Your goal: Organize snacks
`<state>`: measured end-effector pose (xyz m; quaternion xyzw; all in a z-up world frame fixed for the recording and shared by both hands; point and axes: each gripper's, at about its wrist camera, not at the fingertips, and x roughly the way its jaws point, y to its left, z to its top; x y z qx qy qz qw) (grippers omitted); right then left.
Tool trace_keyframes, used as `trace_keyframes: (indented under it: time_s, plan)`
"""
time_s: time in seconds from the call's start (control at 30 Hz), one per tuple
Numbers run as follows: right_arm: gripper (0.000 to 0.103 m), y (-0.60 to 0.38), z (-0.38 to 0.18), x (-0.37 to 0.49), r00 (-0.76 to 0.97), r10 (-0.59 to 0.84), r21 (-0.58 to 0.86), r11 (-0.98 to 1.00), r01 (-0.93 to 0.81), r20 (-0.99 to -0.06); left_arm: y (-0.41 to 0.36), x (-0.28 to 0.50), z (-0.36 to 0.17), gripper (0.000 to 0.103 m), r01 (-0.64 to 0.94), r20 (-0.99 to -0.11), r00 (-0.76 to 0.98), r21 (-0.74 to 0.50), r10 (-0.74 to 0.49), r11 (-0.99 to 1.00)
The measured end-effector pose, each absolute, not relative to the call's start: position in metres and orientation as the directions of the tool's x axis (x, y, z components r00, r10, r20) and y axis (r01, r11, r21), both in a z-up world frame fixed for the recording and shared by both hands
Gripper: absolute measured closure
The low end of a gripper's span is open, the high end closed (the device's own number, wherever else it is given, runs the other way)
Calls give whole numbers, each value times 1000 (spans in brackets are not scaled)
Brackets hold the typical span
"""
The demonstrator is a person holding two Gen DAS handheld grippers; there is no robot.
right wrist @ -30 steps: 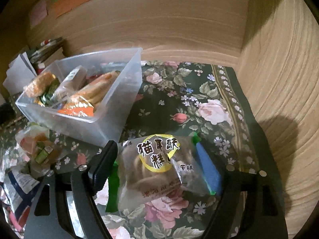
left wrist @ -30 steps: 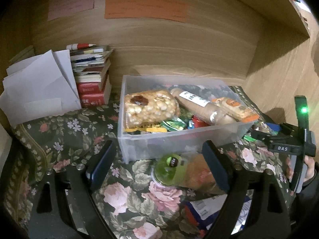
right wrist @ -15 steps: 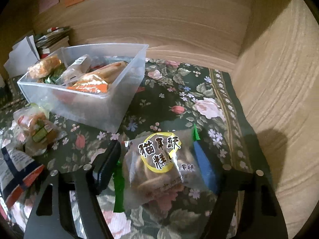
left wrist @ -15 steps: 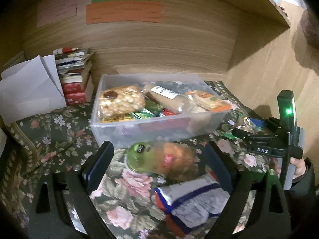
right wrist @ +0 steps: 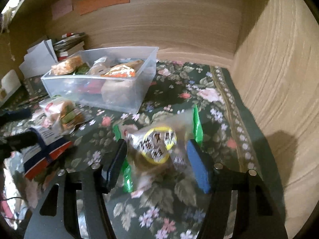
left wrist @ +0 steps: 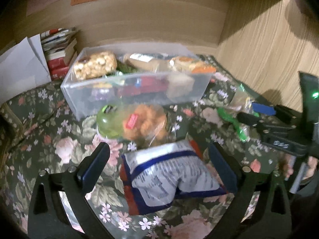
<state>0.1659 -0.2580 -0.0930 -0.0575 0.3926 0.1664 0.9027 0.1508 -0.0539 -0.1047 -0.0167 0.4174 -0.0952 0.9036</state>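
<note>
The right gripper [right wrist: 157,159] has its fingers closed in on the clear cookie bag [right wrist: 157,145], low and centre in the right view; the bag looks crumpled and blurred between the pads, so it reads as clenched on the bag, though how firm the hold is cannot be told. The left gripper [left wrist: 159,167] stands released, its fingers spread either side of the blue-and-white packet [left wrist: 169,177] that lies on the floral cloth [left wrist: 59,139] in the lower middle of the left view. Whether the pads touch the packet is unclear.

The step in hand appears to be lifting the cookie bag toward the bin [right wrist: 95,77], which sits in the upper left of the right view, well apart from the gripper. To do it well, the grip should stay on the body of the bag, not just the slack film, and the bag should clear the bin's near wall before release. The bin is already quite full, so a gap on the right side looks the best landing spot.

For the left gripper, the packet lies between the fingers and slightly skewed. Just above it in the frame, a bag of orange snacks [left wrist: 139,123] lies touching or nearly touching the bin's front wall. Closing squarely across the packet's width should avoid dragging that neighbour.
</note>
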Motion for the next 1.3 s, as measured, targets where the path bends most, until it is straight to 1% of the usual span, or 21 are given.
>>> trace_keyframes:
  time_s: [0.1, 0.2, 0.27, 0.33, 0.4, 0.43, 0.47, 0.53, 0.63, 0.73, 0.83, 0.9, 0.97, 1.0, 1.03, 1.07, 1.13, 1.3]
  plan:
    - [42, -257, -96, 157, 632, 255, 24, 937, -350, -732, -57, 148, -117, 1, 153, -768, 616, -103, -176, 983]
    - [37, -258, -94, 149, 643, 258, 24, 937, -348, -722, -59, 149, -127, 1, 144, -782, 599, -104, -170, 984]
    - [24, -261, -90, 147, 656, 262, 35, 941, -338, -708, -58, 149, -134, 1, 144, -788, 587, -126, -187, 982]
    - [17, -265, -86, 149, 671, 263, 47, 946, -322, -693, -57, 151, -138, 1, 147, -789, 580, -145, -204, 978]
    - [16, -268, -85, 155, 677, 260, 59, 950, -306, -688, -56, 151, -140, 1, 147, -781, 587, -156, -213, 977]
    - [14, -269, -85, 157, 676, 261, 67, 952, -299, -689, -55, 151, -140, 5, 151, -777, 589, -162, -221, 975]
    - [13, -270, -85, 162, 672, 266, 78, 952, -297, -691, -54, 151, -140, 14, 159, -773, 591, -170, -231, 973]
    - [9, -270, -88, 170, 658, 280, 106, 951, -291, -700, -54, 151, -139, 17, 169, -768, 595, -169, -237, 971]
    - [8, -269, -95, 184, 632, 298, 155, 950, -273, -716, -50, 150, -136, 24, 170, -753, 612, -174, -242, 970]
    - [8, -264, -103, 195, 608, 302, 182, 950, -252, -735, -45, 148, -130, 26, 169, -743, 625, -171, -239, 971]
    - [9, -258, -107, 203, 601, 291, 180, 954, -239, -745, -39, 146, -128, 27, 168, -735, 634, -174, -242, 970]
    - [11, -255, -108, 206, 597, 293, 178, 953, -245, -747, -34, 143, -125, 27, 166, -729, 640, -177, -242, 970]
    - [26, -253, -111, 208, 588, 293, 176, 952, -249, -754, -30, 141, -122, 27, 164, -722, 646, -183, -246, 969]
    - [31, -252, -113, 210, 580, 302, 184, 949, -254, -757, -26, 140, -120, 27, 165, -720, 648, -185, -248, 969]
    - [47, -252, -114, 211, 575, 307, 189, 948, -258, -758, -25, 140, -119, 27, 165, -717, 651, -186, -249, 969]
    - [54, -253, -116, 211, 573, 307, 191, 948, -254, -760, -24, 138, -116, 28, 166, -712, 657, -185, -248, 969]
    - [56, -255, -115, 210, 576, 314, 202, 947, -252, -755, -26, 141, -113, 28, 167, -704, 667, -178, -243, 970]
    - [59, -257, -108, 203, 614, 282, 164, 956, -242, -738, -19, 137, -96, 28, 165, -670, 705, -165, -233, 972]
